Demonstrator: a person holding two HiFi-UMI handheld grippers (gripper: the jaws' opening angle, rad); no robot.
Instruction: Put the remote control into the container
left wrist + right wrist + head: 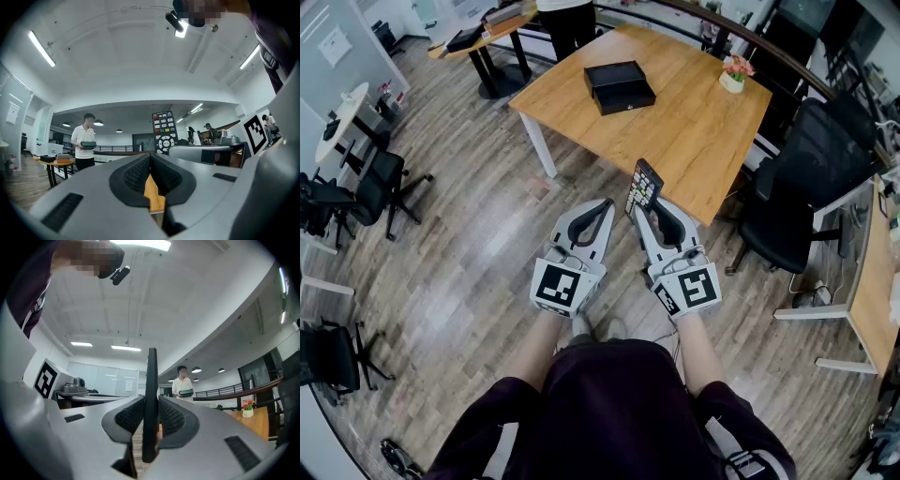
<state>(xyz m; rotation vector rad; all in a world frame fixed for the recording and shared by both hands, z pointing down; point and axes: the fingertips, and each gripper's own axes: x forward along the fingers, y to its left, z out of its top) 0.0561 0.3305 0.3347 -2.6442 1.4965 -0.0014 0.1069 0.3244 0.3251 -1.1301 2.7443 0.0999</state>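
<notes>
Black remote control, black container

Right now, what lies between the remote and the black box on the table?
Only bare wooden table, as the head view shows. The right gripper holds the remote by the table's near edge, and the box sits farther across.

Base of remote control inside jaws

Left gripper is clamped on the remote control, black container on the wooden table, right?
No: the right gripper clamps the remote control, as the right gripper view shows; the left gripper is empty. The black container is on the wooden table.
</notes>
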